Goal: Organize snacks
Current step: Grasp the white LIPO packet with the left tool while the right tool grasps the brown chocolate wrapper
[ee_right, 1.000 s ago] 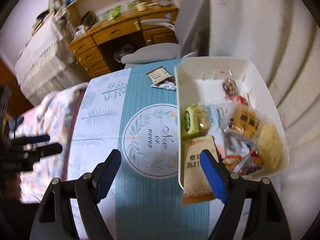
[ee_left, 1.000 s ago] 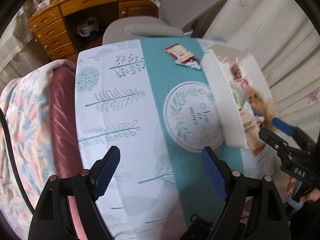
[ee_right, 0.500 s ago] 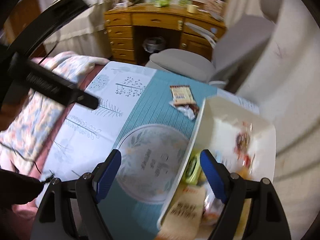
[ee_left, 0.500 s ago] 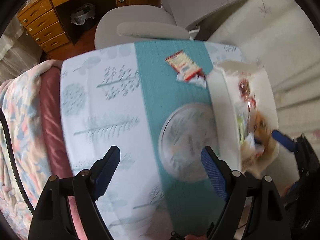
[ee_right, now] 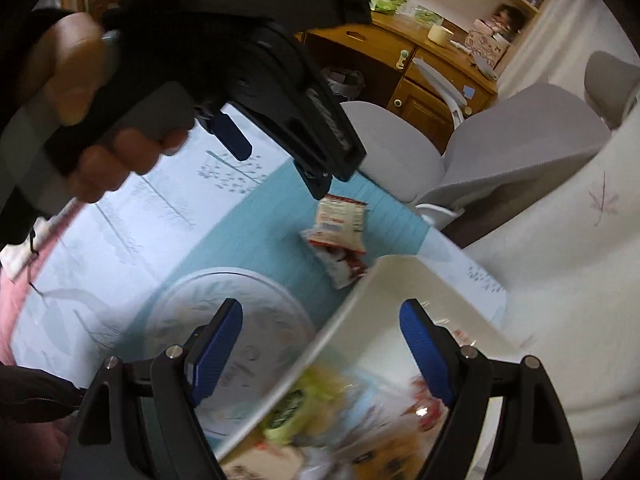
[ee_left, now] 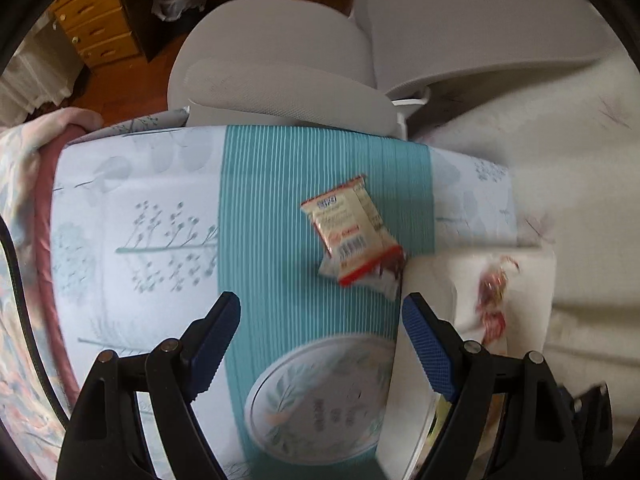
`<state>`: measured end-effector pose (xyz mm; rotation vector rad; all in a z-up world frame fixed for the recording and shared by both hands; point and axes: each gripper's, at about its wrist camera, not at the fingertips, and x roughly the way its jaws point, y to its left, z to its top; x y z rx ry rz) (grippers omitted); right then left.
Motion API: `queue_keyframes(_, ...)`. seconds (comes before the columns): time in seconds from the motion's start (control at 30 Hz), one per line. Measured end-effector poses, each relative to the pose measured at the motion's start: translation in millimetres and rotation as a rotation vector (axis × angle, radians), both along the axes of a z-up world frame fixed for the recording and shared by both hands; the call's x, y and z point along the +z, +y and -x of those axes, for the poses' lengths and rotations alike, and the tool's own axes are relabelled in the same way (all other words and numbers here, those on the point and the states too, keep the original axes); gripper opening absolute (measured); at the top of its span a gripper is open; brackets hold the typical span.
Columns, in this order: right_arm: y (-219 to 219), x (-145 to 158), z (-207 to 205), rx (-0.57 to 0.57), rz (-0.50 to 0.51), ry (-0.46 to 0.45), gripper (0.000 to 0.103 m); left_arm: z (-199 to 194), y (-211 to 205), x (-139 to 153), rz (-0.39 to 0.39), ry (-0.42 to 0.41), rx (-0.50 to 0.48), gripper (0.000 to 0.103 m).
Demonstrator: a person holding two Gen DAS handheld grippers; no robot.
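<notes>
We see the left hand-held gripper (ee_left: 320,320) released, jaws wide apart with nothing between them, hanging above the teal stripe of the surface (ee_left: 276,184). The snack packet (ee_left: 348,224) lies flat on that stripe just ahead of the fingertips and slightly toward the right finger, resting partly on a second wrapper (ee_left: 384,276). Both sit just beside the near corner of the white bin (ee_left: 536,280). Our right hand-held gripper (ee_right: 320,328) is also released and empty, straddling the bin's rim (ee_right: 320,352) over blurred snacks (ee_right: 296,404) inside. A hand (ee_right: 92,120) holds the left tool.
</notes>
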<state>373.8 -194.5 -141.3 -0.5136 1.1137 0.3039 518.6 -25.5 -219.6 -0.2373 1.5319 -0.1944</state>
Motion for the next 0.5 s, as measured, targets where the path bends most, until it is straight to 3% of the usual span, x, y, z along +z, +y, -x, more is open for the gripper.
queue_keyframes(0.13,-11,-6,-16,0.037,0.007,0.007,0.082,-22,-12,-27,-0.012,0.057,0.041,0.082)
queue_keyframes(0.5,-33,-28,-35,0.068,0.036,0.023,0.082,-51,-46,-82,-0.047,0.112,0.097,0.082)
